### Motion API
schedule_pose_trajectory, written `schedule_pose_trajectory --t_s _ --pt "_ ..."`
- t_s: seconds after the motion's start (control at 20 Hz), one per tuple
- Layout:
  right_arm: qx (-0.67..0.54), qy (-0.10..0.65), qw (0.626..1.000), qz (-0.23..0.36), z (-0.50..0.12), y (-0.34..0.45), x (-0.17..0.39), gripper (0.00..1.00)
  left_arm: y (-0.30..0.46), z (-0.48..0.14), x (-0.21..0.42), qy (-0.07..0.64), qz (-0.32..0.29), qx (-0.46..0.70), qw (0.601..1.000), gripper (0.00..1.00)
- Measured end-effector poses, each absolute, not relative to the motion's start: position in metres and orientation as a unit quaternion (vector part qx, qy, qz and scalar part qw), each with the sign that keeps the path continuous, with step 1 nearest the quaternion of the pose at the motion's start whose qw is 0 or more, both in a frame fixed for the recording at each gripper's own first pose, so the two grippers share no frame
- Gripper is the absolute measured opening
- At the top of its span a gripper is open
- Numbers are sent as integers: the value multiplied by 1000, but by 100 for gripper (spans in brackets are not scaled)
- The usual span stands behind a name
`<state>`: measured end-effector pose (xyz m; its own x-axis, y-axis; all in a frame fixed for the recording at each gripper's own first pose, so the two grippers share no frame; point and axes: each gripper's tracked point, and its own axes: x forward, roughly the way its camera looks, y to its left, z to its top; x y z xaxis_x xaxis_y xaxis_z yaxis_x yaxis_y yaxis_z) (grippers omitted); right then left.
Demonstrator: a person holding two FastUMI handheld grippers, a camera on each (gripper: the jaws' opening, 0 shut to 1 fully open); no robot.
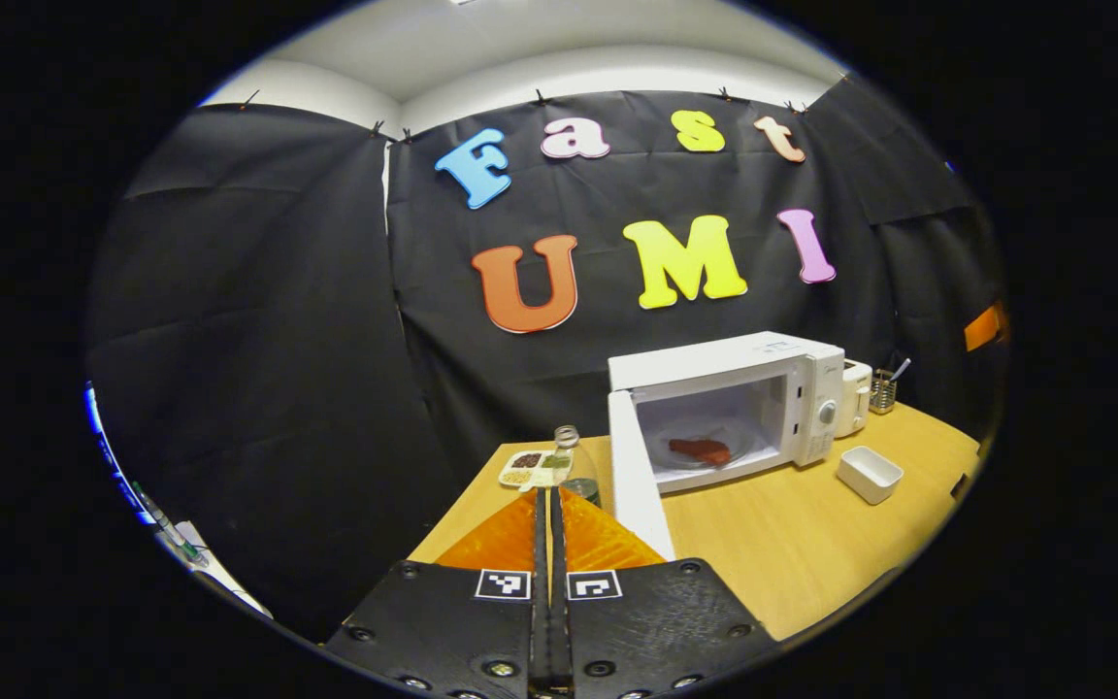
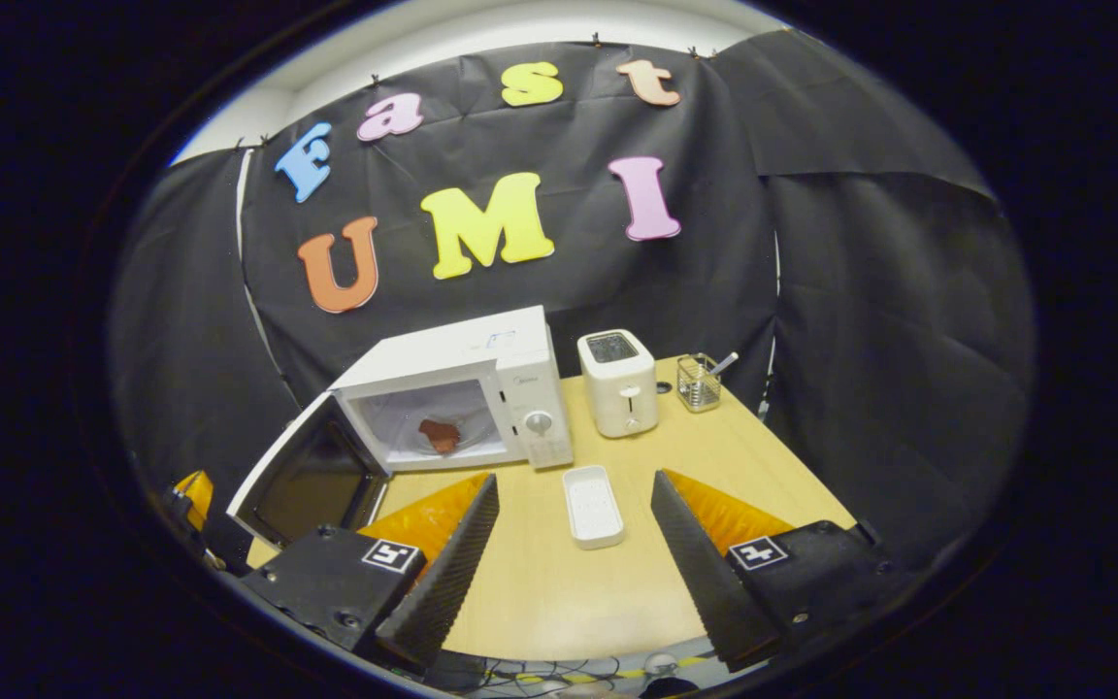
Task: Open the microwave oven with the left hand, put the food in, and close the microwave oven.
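Note:
The white microwave (image 1: 763, 364) (image 2: 481, 354) stands at the back of the wooden table (image 1: 792, 553) (image 2: 540, 582). Its door (image 1: 639, 481) (image 2: 307, 476) hangs wide open to the left. A reddish-brown piece of food (image 1: 701, 449) (image 2: 440, 434) lies on the plate inside the cavity. My left gripper (image 1: 549, 493) is shut with nothing between its fingers, held low in front of the door's outer edge and apart from it. My right gripper (image 2: 575, 479) stands open above the table's front, well short of the microwave, holding nothing.
A white rectangular dish (image 1: 870, 474) (image 2: 593, 507) lies in front of the microwave. A white toaster (image 2: 619, 382) and a wire utensil holder (image 2: 698, 382) stand to its right. A glass bottle (image 1: 567, 449) and a compartment plate (image 1: 530, 469) sit left of the door.

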<state>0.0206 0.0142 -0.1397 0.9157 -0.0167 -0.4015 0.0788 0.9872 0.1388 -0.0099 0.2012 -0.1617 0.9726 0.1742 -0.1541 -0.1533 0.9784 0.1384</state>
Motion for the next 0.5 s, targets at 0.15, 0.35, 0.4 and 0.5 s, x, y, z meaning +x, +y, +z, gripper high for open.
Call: schedule_pose_trajectory --t_s 0.15,0.35,0.4,0.5 --pt "80 213 974 -17 -143 24 17 100 232 -188 -17 103 109 65 987 0" --pt "74 230 970 -1 -147 39 17 100 246 -228 -18 138 120 68 981 0" --pt "71 233 970 1 -148 42 17 100 245 -236 -18 146 116 66 980 0" --pt "69 236 969 7 -149 46 19 100 234 -241 -13 148 106 64 981 0"
